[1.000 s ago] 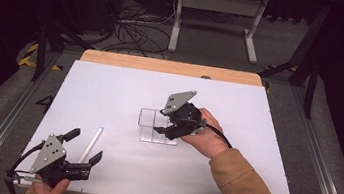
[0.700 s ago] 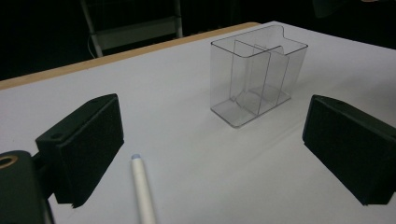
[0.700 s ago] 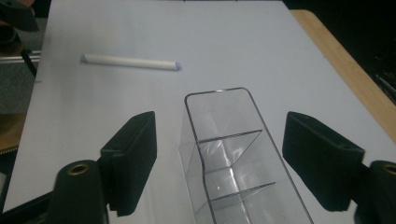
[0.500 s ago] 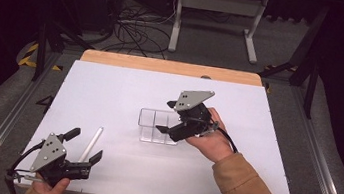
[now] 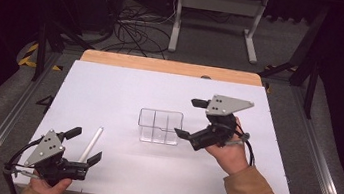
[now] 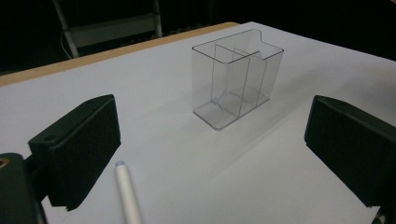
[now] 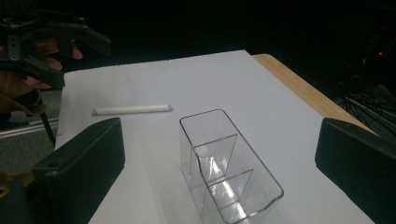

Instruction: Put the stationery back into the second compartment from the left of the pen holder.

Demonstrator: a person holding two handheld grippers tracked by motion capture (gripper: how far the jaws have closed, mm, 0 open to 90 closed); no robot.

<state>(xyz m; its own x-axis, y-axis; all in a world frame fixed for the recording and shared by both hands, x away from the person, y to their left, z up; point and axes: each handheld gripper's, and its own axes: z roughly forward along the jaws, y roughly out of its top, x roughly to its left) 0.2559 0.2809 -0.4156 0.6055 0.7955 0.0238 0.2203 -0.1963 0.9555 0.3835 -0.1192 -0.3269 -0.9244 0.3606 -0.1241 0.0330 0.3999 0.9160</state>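
A clear plastic box (image 5: 159,125) with inner dividers stands upright at the middle of the white table top (image 5: 110,89). My right gripper (image 5: 186,117) hovers just right of it. Its jaws have just been opening and now stand wide apart, with nothing pressed between them. In the right gripper view the box (image 7: 205,135) stands ahead between the open jaws (image 7: 219,172), apart from both. A white stick (image 5: 91,144) lies flat at the front left. My left gripper (image 5: 85,145) is open, one jaw on each side of the stick. In the left gripper view the stick (image 6: 127,191) lies by the left jaw.
A wooden strip (image 5: 169,67) edges the table's far side. Beyond it are a metal stand (image 5: 216,12) and loose cables (image 5: 133,31) on the floor. Metal rails (image 5: 0,125) run along both sides of the table.
The right gripper has let go of the clear box, opened its jaws and drawn back to the right and slightly up. The box stays in place. The left gripper has not moved.
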